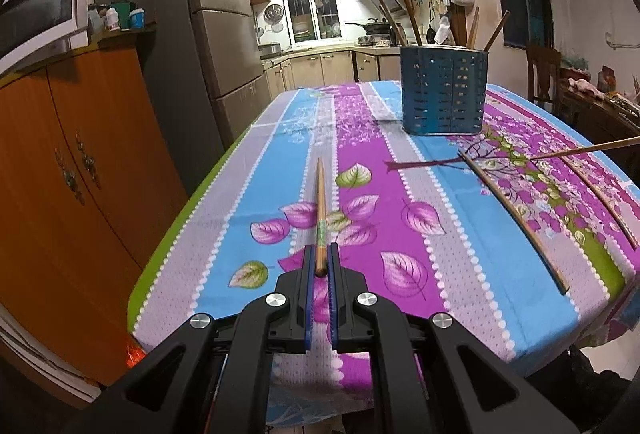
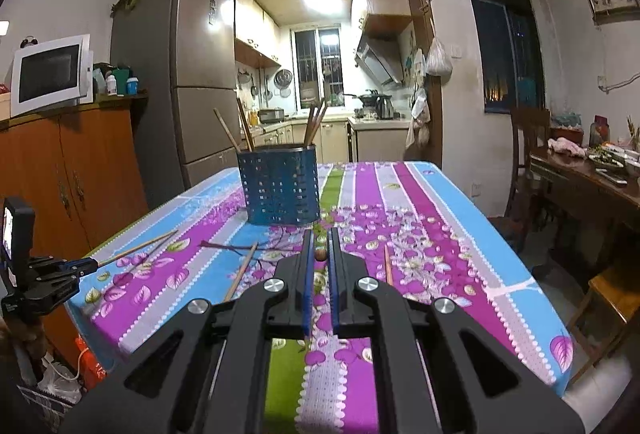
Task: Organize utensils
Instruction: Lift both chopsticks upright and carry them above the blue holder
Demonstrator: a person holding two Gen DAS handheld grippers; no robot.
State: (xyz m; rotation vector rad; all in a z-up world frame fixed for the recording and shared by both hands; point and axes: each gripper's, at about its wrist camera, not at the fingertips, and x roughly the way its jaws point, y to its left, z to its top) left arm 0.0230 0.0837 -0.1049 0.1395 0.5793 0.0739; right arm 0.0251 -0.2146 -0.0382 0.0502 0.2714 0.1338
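A blue perforated utensil holder (image 1: 444, 90) (image 2: 280, 186) stands on the table with several chopsticks upright in it. My left gripper (image 1: 320, 254) (image 2: 76, 268) is shut on a wooden chopstick (image 1: 320, 210) (image 2: 136, 248) that points forward over the cloth. My right gripper (image 2: 320, 238) is shut on another chopstick (image 2: 320, 256), whose round end shows between the jaws. In the left wrist view that chopstick (image 1: 584, 150) reaches in from the right edge. Two loose chopsticks (image 1: 516, 218) (image 1: 600, 202) lie flat on the cloth, also in the right wrist view (image 2: 242, 270) (image 2: 387, 266).
The table carries a striped floral cloth (image 1: 400, 162) (image 2: 432, 226). An orange wooden cabinet (image 1: 68, 162) and a tall fridge (image 2: 188, 82) stand to the left. A dark wooden side table (image 2: 580, 186) with dishes and a chair (image 2: 528, 138) stand to the right.
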